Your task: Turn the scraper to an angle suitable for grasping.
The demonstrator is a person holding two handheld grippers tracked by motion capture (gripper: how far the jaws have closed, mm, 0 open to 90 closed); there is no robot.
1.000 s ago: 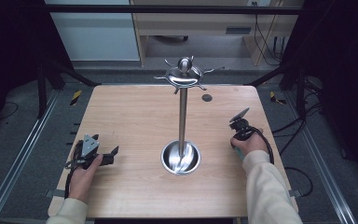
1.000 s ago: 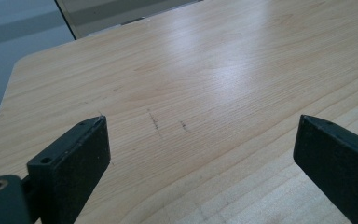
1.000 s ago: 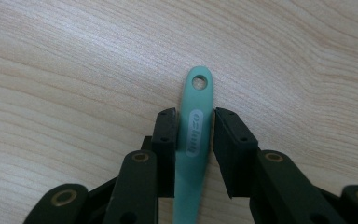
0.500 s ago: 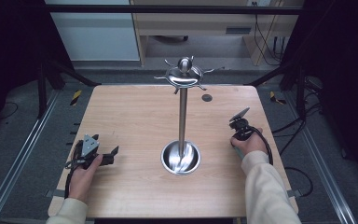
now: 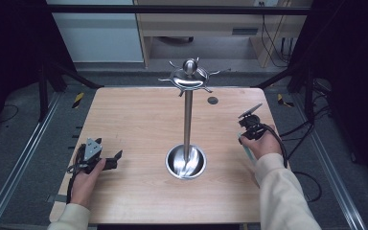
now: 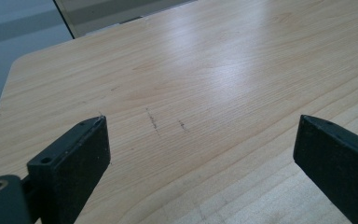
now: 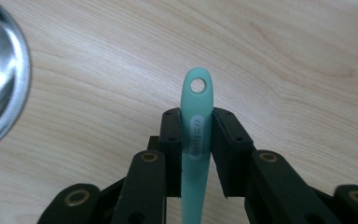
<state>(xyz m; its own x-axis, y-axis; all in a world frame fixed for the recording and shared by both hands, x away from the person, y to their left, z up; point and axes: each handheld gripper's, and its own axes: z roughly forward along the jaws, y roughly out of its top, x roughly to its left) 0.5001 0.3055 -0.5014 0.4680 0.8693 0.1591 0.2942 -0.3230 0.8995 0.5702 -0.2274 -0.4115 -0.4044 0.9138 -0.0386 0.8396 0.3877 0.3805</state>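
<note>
A steel stand [image 5: 188, 120] rises from a round dish base [image 5: 186, 161] at the table's middle, with a ring of hooks [image 5: 189, 76] at its top. My right gripper [image 7: 197, 122] is shut on a teal utensil handle [image 7: 196, 116], whose end with a hole sticks out past the jaws above the wood. In the high view that gripper [image 5: 247, 136] is to the right of the base, with the teal handle [image 5: 246, 149] by the hand. My left gripper [image 5: 115, 160] rests at the table's left, and its jaws [image 6: 200, 154] stand wide open over bare wood.
A small dark round mark or disc [image 5: 212, 100] lies near the far edge, right of the stand. The wooden table [image 5: 139, 120] has metal rails on the floor at both sides. The stand's shiny base [image 7: 0, 74] shows at the left of the right gripper view.
</note>
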